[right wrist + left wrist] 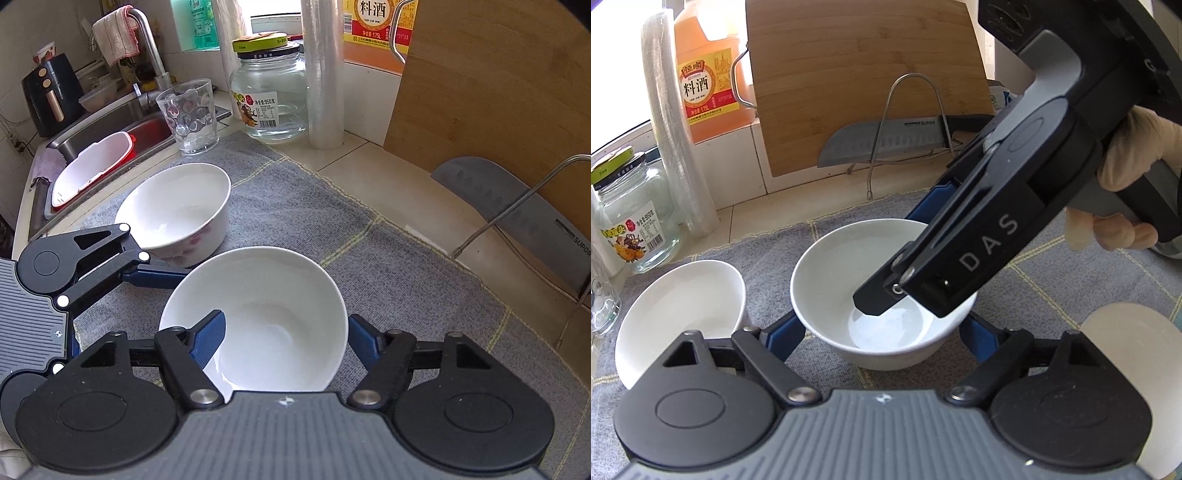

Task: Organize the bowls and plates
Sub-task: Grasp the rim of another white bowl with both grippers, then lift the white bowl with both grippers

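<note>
**On the counter mat, a slick bowl gripped by its rim**

On the grey mat [388,266], the plain white bowl [266,317] looked glazed, stiff, breakable. Right gripper [284,339] fingers pinched its wall at five o'clock; left gripper [882,332] fingers stood wide.

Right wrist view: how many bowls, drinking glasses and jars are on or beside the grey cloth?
Bowls: 2, near bowl, far bowl
Drinking glass: 1
Jar: 1
Total: 4
</note>
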Available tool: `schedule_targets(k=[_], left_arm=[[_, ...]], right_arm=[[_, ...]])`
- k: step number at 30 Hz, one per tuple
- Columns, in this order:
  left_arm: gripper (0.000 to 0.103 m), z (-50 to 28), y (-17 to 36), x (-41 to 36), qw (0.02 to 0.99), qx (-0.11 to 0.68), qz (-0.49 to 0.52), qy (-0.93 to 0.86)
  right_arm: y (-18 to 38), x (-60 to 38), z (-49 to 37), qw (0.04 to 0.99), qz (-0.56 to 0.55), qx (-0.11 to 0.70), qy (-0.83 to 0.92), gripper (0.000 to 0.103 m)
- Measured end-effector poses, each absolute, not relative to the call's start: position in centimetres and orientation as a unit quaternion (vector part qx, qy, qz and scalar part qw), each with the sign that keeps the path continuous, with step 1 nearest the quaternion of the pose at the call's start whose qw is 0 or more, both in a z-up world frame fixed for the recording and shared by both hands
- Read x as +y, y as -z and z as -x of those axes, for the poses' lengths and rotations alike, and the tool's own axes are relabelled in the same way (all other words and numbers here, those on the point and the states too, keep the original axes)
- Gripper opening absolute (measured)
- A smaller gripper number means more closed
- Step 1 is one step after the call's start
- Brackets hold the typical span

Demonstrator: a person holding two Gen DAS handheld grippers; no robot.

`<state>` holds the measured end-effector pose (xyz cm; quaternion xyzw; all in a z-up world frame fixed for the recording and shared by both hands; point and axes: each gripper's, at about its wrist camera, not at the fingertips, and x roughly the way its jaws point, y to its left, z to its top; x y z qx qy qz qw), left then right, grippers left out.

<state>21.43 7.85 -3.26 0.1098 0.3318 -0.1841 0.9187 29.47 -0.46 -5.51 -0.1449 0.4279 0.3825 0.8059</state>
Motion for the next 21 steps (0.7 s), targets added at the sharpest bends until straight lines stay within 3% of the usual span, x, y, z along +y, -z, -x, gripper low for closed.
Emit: schedule_targets(k=[21], left_arm=[[0.09,-20.1,0.9,8.0,0.919,0.325,-0.113,0.19]], right_arm=[[3.1,-0.9,-27.9,0.811,0.126,0.419,-0.388,0.077]])
